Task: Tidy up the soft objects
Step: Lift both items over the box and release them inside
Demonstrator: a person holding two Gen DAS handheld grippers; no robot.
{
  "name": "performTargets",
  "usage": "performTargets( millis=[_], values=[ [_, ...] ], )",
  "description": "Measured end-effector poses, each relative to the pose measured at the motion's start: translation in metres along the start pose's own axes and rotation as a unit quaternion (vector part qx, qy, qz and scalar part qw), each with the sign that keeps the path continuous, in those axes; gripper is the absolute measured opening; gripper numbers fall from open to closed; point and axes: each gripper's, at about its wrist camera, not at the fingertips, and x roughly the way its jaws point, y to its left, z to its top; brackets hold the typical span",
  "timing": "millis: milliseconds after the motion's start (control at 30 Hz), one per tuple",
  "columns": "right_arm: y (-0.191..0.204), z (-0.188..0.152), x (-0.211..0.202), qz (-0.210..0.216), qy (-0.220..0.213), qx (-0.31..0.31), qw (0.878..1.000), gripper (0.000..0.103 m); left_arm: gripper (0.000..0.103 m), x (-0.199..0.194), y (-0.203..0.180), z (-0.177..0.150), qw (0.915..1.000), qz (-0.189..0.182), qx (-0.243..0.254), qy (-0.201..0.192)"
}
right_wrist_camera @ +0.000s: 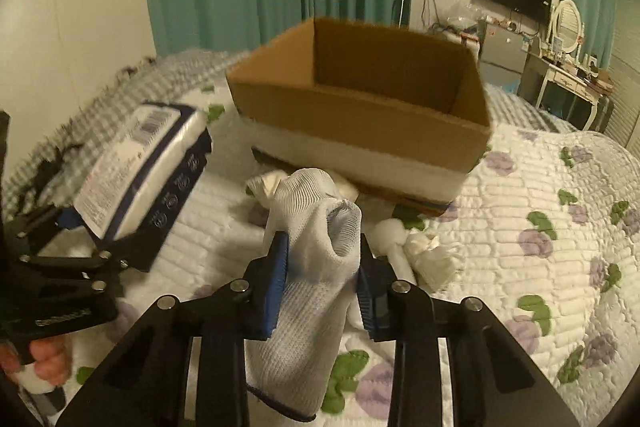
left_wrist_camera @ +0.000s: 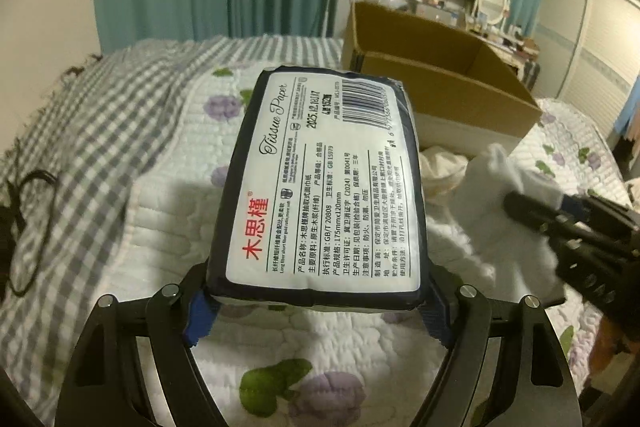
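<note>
My left gripper (left_wrist_camera: 318, 315) is shut on the near end of a dark-edged tissue paper pack (left_wrist_camera: 324, 179), which it holds above the bed with the white label up. The right wrist view shows the same pack (right_wrist_camera: 140, 163) at the left, in the left gripper (right_wrist_camera: 80, 235). My right gripper (right_wrist_camera: 322, 287) is shut on a white knit sock (right_wrist_camera: 316, 251), with a blue pad pressing on each side. The sock's lower end hangs down between the fingers. In the left wrist view the sock (left_wrist_camera: 492, 195) and right gripper (left_wrist_camera: 520, 203) are at the right.
An open brown cardboard box (right_wrist_camera: 360, 115) stands on the flowered quilt (right_wrist_camera: 540, 267) just beyond both grippers. White knotted cloth bundles (right_wrist_camera: 424, 251) lie in front of it. A black cable (left_wrist_camera: 32, 227) lies on the checked cover at the left. A hand (right_wrist_camera: 48, 359) grips the left tool.
</note>
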Motion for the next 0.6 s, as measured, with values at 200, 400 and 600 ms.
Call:
performTargets(
  millis=[200, 400, 600],
  values=[
    [-0.012, 0.017, -0.05, 0.003, -0.053, 0.011, 0.999, 0.03, 0.081, -0.032, -0.014, 0.005, 0.9996, 0.009, 0.005, -0.025],
    [-0.031, 0.06, -0.088, 0.001, -0.111, 0.009, 0.994, 0.03, 0.081, -0.065, -0.035, 0.03, 0.9978, 0.002, 0.035, -0.056],
    [-0.056, 0.121, -0.086, -0.014, -0.139, -0.003, 0.99, 0.03, 0.081, -0.077, -0.055, 0.081, 0.995, -0.009, 0.055, -0.083]
  ],
)
